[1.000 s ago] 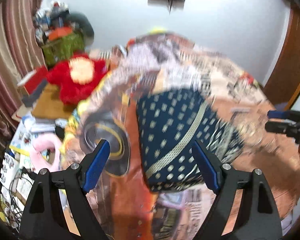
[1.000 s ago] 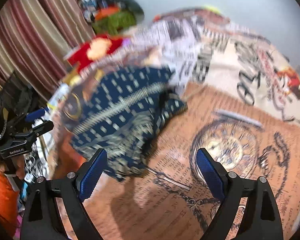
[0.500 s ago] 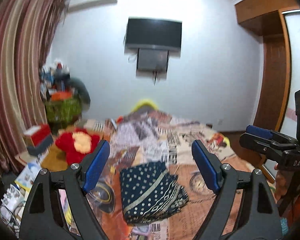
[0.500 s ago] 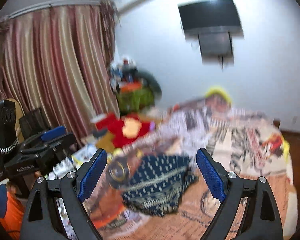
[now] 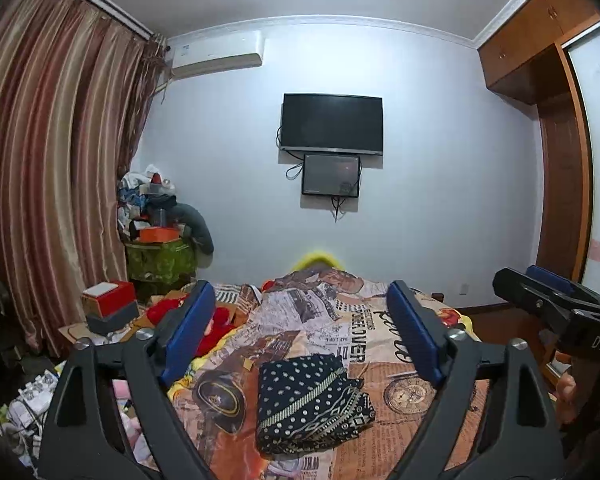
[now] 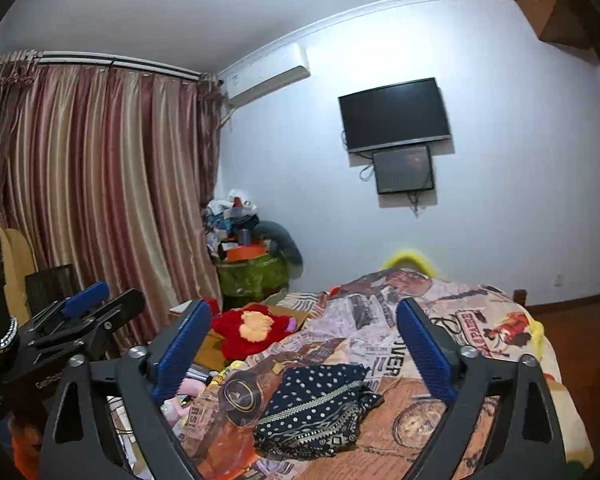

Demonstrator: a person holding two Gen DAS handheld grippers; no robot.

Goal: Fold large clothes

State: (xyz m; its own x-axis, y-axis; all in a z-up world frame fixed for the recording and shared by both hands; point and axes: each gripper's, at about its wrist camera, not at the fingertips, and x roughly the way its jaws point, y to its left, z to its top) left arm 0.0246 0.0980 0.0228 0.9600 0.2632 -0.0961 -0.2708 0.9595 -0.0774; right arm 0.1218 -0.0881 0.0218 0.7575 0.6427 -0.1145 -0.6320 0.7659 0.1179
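The folded navy dotted garment (image 5: 310,402) is lying on the printed bedspread (image 5: 380,320), beside its hat print and clear of both claws. We are holding the left gripper (image 5: 300,340) and the right gripper (image 6: 302,350) spread wide and empty above it, facing the wall television (image 5: 331,124).

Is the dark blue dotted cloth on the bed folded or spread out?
Folded. The dark blue cloth lies as a compact layered bundle on the bed cover, not held.

Red plush toy (image 5: 220,330) partly behind the left gripper's finger (image 5: 186,334), bed (image 5: 440,432) cut off at the frame bottom.
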